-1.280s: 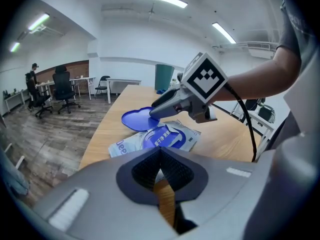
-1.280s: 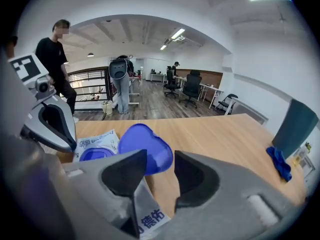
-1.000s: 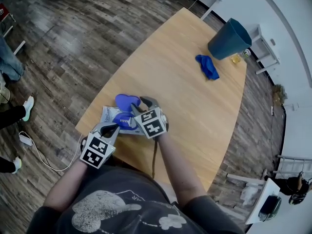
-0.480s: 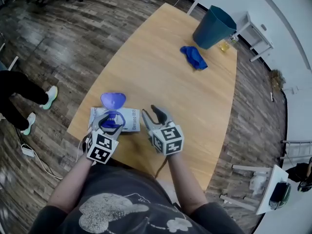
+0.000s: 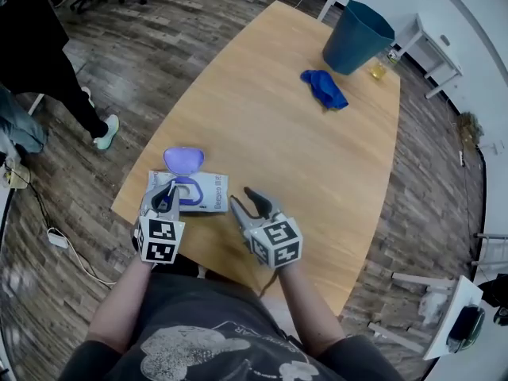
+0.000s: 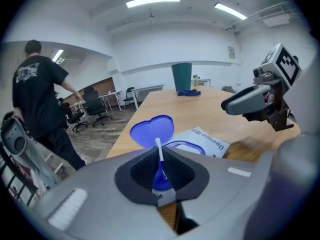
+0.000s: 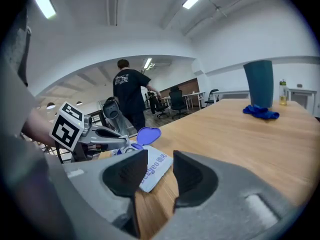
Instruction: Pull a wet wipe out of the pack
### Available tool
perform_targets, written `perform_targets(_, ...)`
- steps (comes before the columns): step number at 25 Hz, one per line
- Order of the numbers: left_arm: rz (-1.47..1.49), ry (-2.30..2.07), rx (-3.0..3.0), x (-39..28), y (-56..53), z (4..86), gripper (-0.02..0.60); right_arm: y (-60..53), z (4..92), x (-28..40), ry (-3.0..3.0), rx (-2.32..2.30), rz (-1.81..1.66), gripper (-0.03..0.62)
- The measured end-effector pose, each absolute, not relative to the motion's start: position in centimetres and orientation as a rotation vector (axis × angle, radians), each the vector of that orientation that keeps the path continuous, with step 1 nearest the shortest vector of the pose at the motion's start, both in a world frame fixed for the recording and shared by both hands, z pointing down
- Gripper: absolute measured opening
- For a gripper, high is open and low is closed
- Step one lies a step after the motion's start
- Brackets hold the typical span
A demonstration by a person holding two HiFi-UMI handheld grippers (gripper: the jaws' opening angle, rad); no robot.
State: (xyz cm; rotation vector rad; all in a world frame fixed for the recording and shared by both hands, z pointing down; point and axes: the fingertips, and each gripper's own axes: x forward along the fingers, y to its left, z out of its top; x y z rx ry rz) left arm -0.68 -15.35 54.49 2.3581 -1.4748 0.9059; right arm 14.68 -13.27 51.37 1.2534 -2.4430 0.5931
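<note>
The white wet-wipe pack (image 5: pixel 209 194) lies near the table's front left edge, its blue heart-shaped lid (image 5: pixel 182 161) flipped open. My left gripper (image 5: pixel 166 196) sits over the pack's blue opening. In the left gripper view its jaws (image 6: pixel 160 156) are closing, and a thin white strip, seemingly the wet wipe's tip (image 6: pixel 160 151), stands pinched between the pads, with the lid (image 6: pixel 151 129) behind. My right gripper (image 5: pixel 246 202) hovers over bare wood to the right of the pack, open with nothing between its pads (image 7: pixel 160 159). The pack (image 7: pixel 155 166) shows beyond them.
A blue bin (image 5: pixel 357 36) lies at the table's far end, with a crumpled blue cloth (image 5: pixel 324 88) and a small yellow bottle (image 5: pixel 379 71) beside it. A person in dark clothes (image 5: pixel 44 54) walks on the floor at the upper left. The table's front edge (image 5: pixel 127 213) runs just beside the pack.
My right gripper has left the pack's lid and drawn off to the right. My left gripper opened over the pack's opening, then closed. The person has walked in at upper left.
</note>
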Motion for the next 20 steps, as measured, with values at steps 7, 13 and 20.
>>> perform_targets(7,0.882,-1.468,2.317,-2.2,-15.3,54.3,0.023,-12.8,51.3,9.4,-2.491,1.041,0.512,0.120)
perform_targets(13,0.861,-1.376,2.370,-2.9,-15.2,54.8,0.031,-12.4,52.1,3.1,-2.452,0.905,0.486,0.068)
perform_targets(20,0.859,-1.234,2.429,-2.8,-15.0,55.6,0.034,-13.9,55.1,-0.4,-2.261,0.898,0.415,0.083)
